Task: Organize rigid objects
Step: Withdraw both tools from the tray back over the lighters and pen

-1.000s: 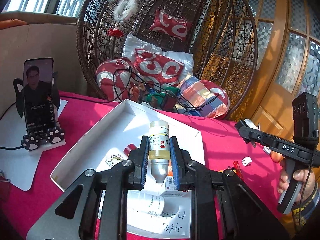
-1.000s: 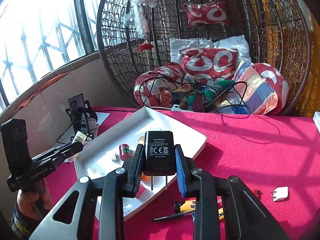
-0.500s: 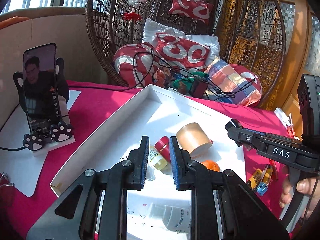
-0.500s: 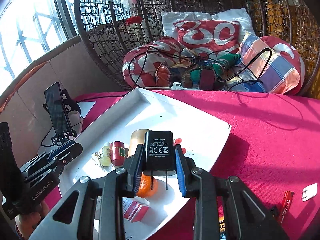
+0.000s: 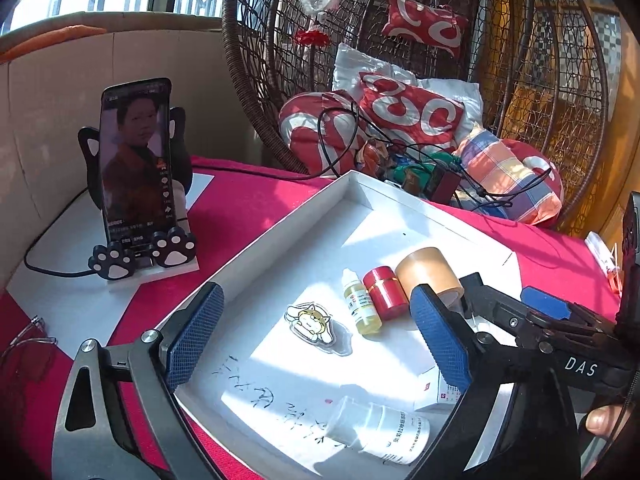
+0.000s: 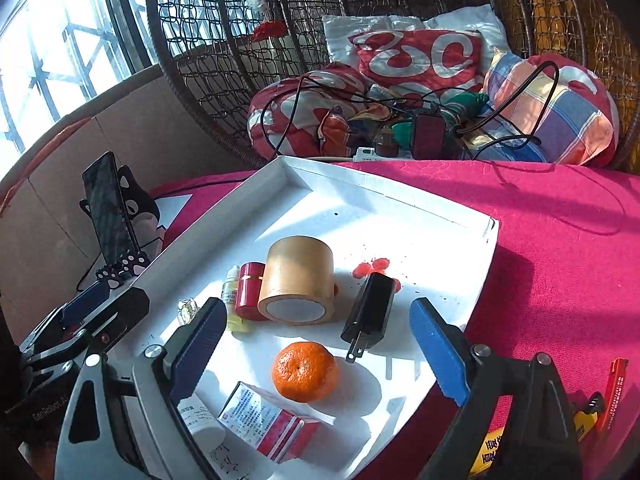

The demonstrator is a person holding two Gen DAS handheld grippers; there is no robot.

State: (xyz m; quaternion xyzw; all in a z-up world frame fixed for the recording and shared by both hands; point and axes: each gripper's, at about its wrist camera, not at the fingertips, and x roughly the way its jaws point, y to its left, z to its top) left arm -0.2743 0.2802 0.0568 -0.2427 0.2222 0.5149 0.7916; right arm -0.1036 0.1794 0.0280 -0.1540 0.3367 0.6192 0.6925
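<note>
A white tray [image 5: 280,236] lies on the red tablecloth; it also shows in the right wrist view [image 6: 472,264]. In it lie a small yellow dropper bottle [image 5: 360,308], a red cylinder [image 5: 386,294], a roll of tan tape [image 6: 298,280], a black charger [image 6: 370,314], an orange [image 6: 304,372], a red-and-white box [image 6: 266,420], a white bottle [image 5: 380,430] and a cartoon dog charm [image 5: 314,322]. My left gripper [image 5: 316,344] is open and empty above the tray's near part. My right gripper [image 6: 316,348] is open and empty, just over the charger and the orange.
A phone on a cat-paw stand [image 5: 138,184] stands left of the tray on white paper. A wicker hanging chair [image 5: 440,60] with cushions and cables is behind. Small items, a red one [image 6: 614,388] among them, lie on the cloth at the right.
My left gripper let go of the yellow dropper bottle in the tray and opened. My right gripper moved over the tray, let go of the black charger there and opened.
</note>
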